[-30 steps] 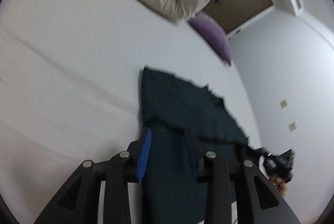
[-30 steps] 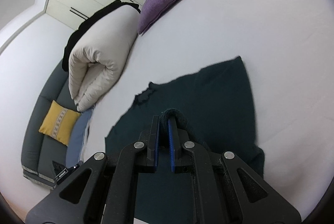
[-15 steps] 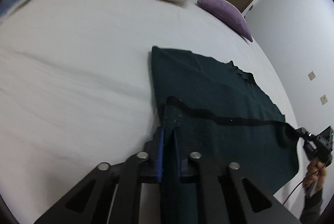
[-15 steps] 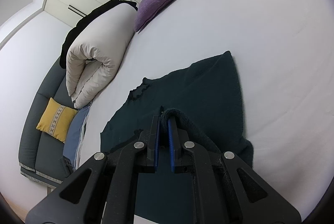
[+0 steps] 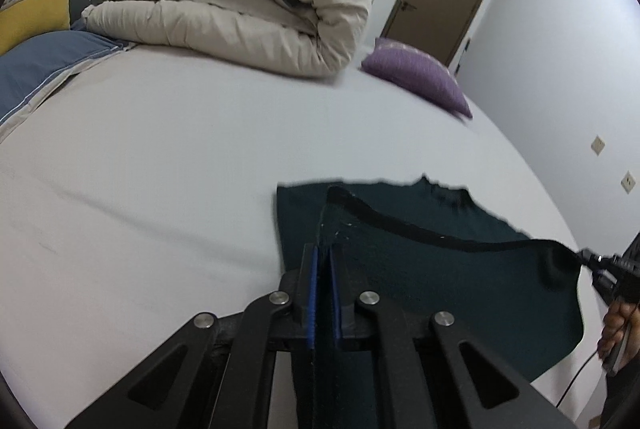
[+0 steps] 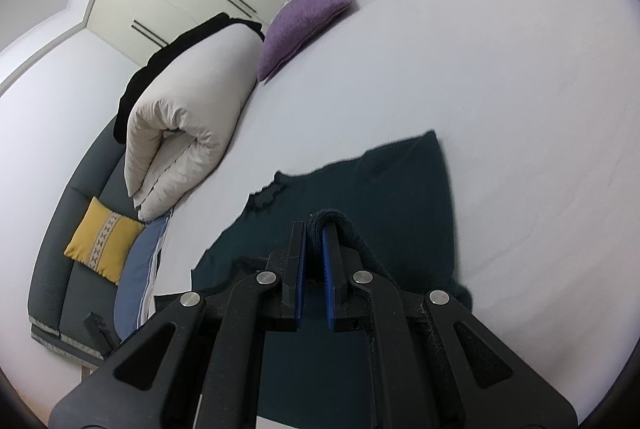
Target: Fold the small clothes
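- A dark green garment (image 5: pixel 440 269) lies on the white bed (image 5: pixel 160 157), its near hem raised off the sheet.
- The left gripper (image 5: pixel 323 269) pinches one end of that hem; the right gripper (image 6: pixel 314 249) pinches the other, its pads pressed on a rolled fold.
- Judged from the taut hem strung between them, the pair holds it ready to carry toward the far edge, near the beige duvet (image 5: pixel 240 1).
- The garment's underside and near part are hidden behind the grippers; the collar is blurred.
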Demonstrator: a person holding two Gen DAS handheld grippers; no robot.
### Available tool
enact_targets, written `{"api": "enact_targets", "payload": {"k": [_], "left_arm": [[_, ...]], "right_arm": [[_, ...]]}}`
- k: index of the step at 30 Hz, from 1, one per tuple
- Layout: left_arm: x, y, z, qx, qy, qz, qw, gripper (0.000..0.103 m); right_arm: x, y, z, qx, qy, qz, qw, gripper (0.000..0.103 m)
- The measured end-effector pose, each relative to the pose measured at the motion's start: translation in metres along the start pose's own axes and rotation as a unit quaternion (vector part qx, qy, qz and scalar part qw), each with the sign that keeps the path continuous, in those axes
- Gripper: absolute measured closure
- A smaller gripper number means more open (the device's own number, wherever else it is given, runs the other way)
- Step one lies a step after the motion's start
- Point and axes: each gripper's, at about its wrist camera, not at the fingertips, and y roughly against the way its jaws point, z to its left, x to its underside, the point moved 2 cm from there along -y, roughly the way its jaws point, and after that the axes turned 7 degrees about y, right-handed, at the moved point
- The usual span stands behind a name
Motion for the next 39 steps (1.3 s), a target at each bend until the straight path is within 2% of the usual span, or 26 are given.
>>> {"api": "enact_targets", "payload": {"k": [5, 12, 17, 19, 21, 24, 25, 26, 27, 29, 30, 32, 35, 39], "left_arm": [[-0.023, -0.015, -0.006, -0.005, 0.001, -0.009, 0.9999, 0.096], [-0.055, -0.073, -0.009, -0.018, 0.018, 0.013, 0.9996, 0.096], [-0.053, -0.125, -0.001, -0.047, 0.023, 0.048, 0.9975, 0.096], [-0.049, -0.141, 0.004, -0.063, 0.025, 0.051, 0.9964, 0.096], [-0.046, -0.152, 0.011, -0.07, 0.034, 0.06, 0.9951, 0.096], [-0.047, -0.146, 0.014, -0.062, 0.037, 0.055, 0.9959, 0.088], [-0.047, -0.141, 0.015, -0.064, 0.038, 0.051, 0.996, 0.082], [-0.048, -0.138, 0.015, -0.064, 0.039, 0.047, 0.9961, 0.077], [-0.049, -0.13, 0.015, -0.065, 0.041, 0.039, 0.9963, 0.075], [-0.05, -0.114, 0.014, -0.067, 0.043, 0.017, 0.9967, 0.064], [-0.05, -0.101, 0.011, -0.062, 0.044, 0.004, 0.9971, 0.062], [-0.051, -0.089, 0.002, -0.051, 0.037, -0.01, 0.998, 0.059], [-0.039, -0.073, -0.022, -0.03, 0.013, -0.018, 0.9993, 0.055], [-0.007, -0.066, -0.045, -0.001, -0.003, -0.015, 0.9999, 0.052]], "right_arm": [[-0.023, -0.007, -0.001, 0.004, -0.004, -0.011, 1.0, 0.096], [-0.054, -0.046, -0.012, 0.034, -0.015, -0.008, 0.999, 0.096], [-0.064, -0.086, -0.042, 0.07, -0.046, 0.011, 0.996, 0.096], [-0.063, -0.098, -0.058, 0.076, -0.068, 0.015, 0.995, 0.096], [-0.059, -0.108, -0.073, 0.086, -0.092, 0.024, 0.992, 0.092], [-0.055, -0.111, -0.09, 0.067, -0.111, 0.017, 0.991, 0.094], [-0.054, -0.107, -0.092, 0.072, -0.11, 0.013, 0.991, 0.09], [-0.055, -0.102, -0.094, 0.08, -0.107, 0.009, 0.991, 0.079], [-0.055, -0.097, -0.094, 0.08, -0.104, 0.002, 0.991, 0.072], [-0.055, -0.08, -0.093, 0.103, -0.094, -0.014, 0.99, 0.065], [-0.054, -0.071, -0.09, 0.117, -0.084, -0.02, 0.989, 0.061], [-0.052, -0.058, -0.081, 0.133, -0.068, -0.024, 0.988, 0.061], [-0.045, -0.049, -0.053, 0.103, -0.029, -0.011, 0.994, 0.061], [-0.029, -0.069, -0.006, 0.075, 0.037, 0.03, 0.996, 0.061]]}}
